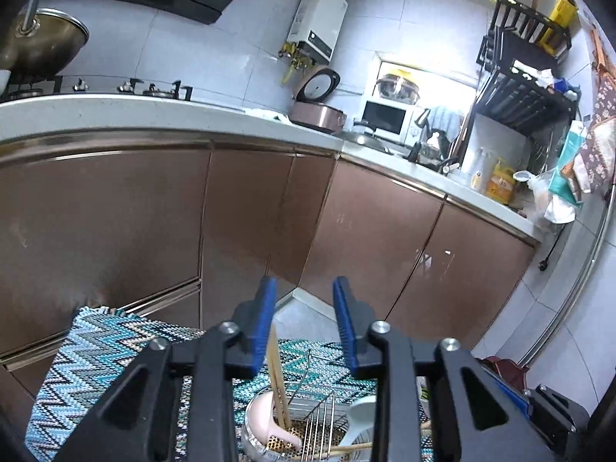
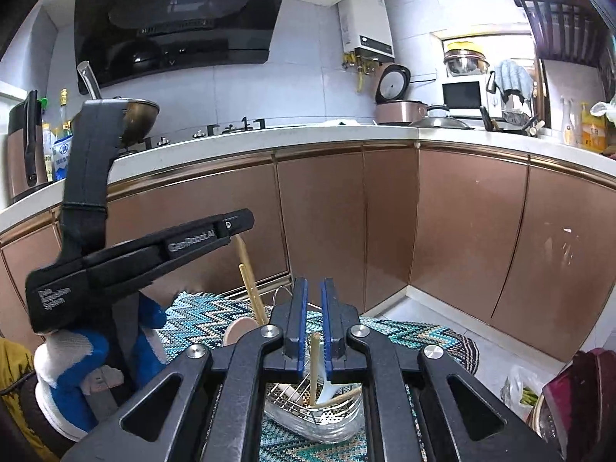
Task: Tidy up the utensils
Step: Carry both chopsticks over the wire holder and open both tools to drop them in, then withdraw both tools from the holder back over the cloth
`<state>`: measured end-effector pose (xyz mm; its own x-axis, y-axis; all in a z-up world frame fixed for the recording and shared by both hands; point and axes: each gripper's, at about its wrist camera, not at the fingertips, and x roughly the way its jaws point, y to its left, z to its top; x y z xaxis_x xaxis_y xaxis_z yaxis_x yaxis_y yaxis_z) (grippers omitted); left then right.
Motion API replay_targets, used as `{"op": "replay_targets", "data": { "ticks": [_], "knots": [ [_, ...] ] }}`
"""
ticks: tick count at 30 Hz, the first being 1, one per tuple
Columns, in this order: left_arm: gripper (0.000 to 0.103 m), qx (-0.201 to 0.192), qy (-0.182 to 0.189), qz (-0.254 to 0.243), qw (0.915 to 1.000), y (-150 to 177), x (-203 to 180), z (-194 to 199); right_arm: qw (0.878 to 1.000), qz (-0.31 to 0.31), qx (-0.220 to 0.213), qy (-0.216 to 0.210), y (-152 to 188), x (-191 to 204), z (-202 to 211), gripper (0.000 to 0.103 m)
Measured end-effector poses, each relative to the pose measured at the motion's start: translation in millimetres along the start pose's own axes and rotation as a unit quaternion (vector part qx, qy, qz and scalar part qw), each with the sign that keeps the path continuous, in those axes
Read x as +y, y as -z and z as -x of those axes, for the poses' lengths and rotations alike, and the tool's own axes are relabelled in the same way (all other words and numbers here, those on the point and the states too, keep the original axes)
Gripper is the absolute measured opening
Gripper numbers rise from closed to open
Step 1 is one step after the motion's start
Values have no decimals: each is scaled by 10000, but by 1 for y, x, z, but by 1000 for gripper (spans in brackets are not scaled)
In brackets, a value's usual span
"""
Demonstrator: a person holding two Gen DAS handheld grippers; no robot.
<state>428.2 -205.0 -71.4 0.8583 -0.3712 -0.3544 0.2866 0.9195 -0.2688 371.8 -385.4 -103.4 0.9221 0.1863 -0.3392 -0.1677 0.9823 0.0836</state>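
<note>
A utensil drainer [image 1: 265,442], a clear tub with a steel wire rack [image 2: 292,389] inside, stands on a blue zigzag mat [image 1: 96,365]. A pair of wooden chopsticks [image 1: 275,365] stands in it beside a pink spoon [image 1: 265,412]; a white spoon [image 1: 360,415] lies to the right. My left gripper [image 1: 304,308] is open above the drainer, and the chopsticks lean on its left pad only. In the right wrist view my right gripper [image 2: 313,308] shows a narrow gap. One chopstick [image 2: 315,365] and the white spoon [image 2: 327,389] stand just below it, unpressed. A gloved hand [image 2: 73,354] holds the left gripper [image 2: 235,231].
Brown cabinet doors [image 1: 115,211] and a white counter [image 2: 269,134] run in an L behind the mat [image 2: 404,338]. A wok [image 1: 42,38], rice cooker [image 2: 400,109] and dish rack [image 1: 523,92] sit on the counter. A dark red object [image 2: 585,396] lies at the right.
</note>
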Motion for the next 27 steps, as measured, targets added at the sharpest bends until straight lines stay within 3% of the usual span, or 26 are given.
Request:
{"op": "replay_targets", "data": {
  "ticks": [5, 13, 27],
  "knots": [
    [34, -2, 23, -32, 10000, -12, 7, 37, 9999, -54, -125, 63, -4, 6, 23, 22],
    [41, -62, -180, -250, 9995, -26, 32, 129, 9992, -105, -366, 79, -11, 22, 78, 33],
    [41, -70, -973, -32, 9952, -21, 107, 277, 9985, -140, -505, -187, -4, 69, 163, 33]
  ]
}}
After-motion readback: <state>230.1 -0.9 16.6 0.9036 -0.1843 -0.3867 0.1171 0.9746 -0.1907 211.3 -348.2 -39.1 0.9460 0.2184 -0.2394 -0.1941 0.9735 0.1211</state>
